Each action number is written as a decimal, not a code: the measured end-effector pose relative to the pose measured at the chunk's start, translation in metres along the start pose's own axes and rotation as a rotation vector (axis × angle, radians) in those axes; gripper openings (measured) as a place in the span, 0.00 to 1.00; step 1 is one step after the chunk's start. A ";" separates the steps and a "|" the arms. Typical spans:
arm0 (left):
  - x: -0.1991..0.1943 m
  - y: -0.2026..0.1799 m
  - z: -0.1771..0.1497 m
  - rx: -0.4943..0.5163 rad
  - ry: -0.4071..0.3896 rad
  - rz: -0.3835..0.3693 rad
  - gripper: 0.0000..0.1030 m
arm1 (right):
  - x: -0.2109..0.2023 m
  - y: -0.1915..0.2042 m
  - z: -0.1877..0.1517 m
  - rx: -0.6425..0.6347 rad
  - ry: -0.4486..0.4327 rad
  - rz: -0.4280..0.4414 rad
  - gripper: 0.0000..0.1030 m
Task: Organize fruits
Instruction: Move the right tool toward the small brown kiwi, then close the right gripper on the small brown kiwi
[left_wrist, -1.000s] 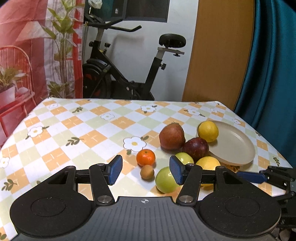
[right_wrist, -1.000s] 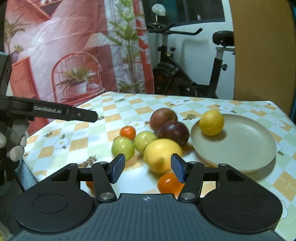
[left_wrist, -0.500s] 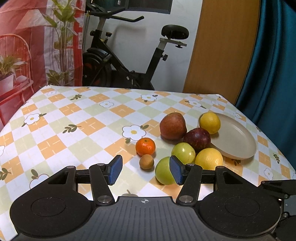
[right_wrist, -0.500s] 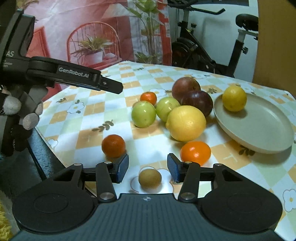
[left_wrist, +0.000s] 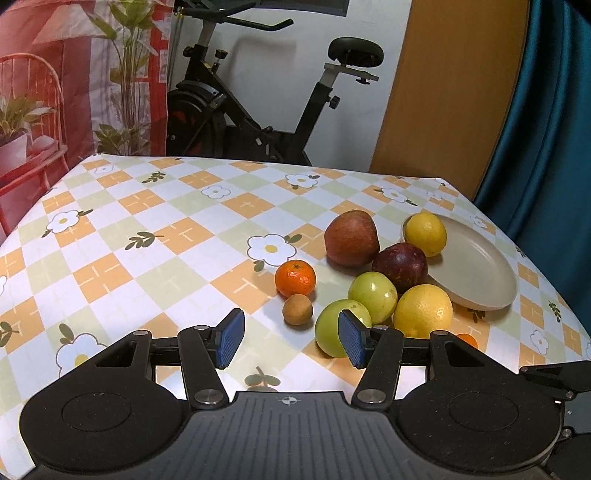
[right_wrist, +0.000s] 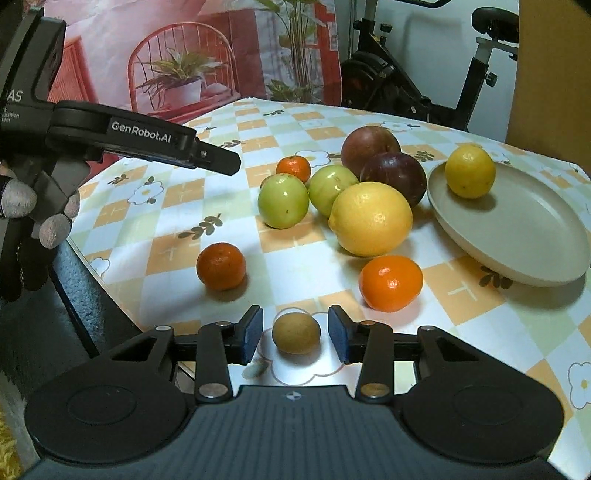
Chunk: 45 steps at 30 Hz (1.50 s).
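Note:
In the right wrist view a small brown fruit (right_wrist: 296, 332) lies on the tablecloth between the pads of my right gripper (right_wrist: 295, 334). Its jaws are closing, with a narrow gap still on each side of the fruit. A beige plate (right_wrist: 524, 236) at the right holds one lemon (right_wrist: 470, 170). Beside the plate sit a big lemon (right_wrist: 371, 218), two green apples (right_wrist: 283, 200), a dark red fruit (right_wrist: 393, 175) and a red apple (right_wrist: 370, 149). My left gripper (left_wrist: 291, 338) hovers open and empty in front of a green apple (left_wrist: 334, 328).
Tangerines lie loose at the front (right_wrist: 221, 266), near the plate (right_wrist: 391, 282) and behind the apples (left_wrist: 295, 273), the last with another small brown fruit (left_wrist: 297, 309) beside it. The table's front edge (right_wrist: 96, 273) is close. An exercise bike (left_wrist: 258, 110) stands behind the table.
My right gripper has tipped down toward the table's front, the small brown fruit has come between its pads, and the jaws have narrowed. The left gripper has hardly moved.

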<state>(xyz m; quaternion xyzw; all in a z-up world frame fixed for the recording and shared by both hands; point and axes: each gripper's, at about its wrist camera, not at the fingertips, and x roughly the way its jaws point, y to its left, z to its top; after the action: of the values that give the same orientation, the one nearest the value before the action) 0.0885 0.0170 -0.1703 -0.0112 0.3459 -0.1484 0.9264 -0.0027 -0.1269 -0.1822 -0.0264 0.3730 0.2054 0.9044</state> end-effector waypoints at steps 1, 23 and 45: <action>0.000 0.000 0.000 -0.004 0.003 0.000 0.57 | 0.001 0.000 0.000 0.000 0.003 0.000 0.41; 0.005 0.001 -0.003 -0.004 0.005 -0.017 0.54 | 0.004 0.004 -0.002 -0.027 0.027 -0.019 0.30; 0.063 0.028 0.017 -0.168 0.094 -0.105 0.35 | -0.028 -0.040 0.015 0.139 -0.280 -0.081 0.30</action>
<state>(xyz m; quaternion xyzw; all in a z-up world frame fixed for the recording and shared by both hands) 0.1523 0.0241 -0.2010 -0.0998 0.3991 -0.1677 0.8959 0.0051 -0.1699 -0.1559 0.0501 0.2550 0.1441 0.9548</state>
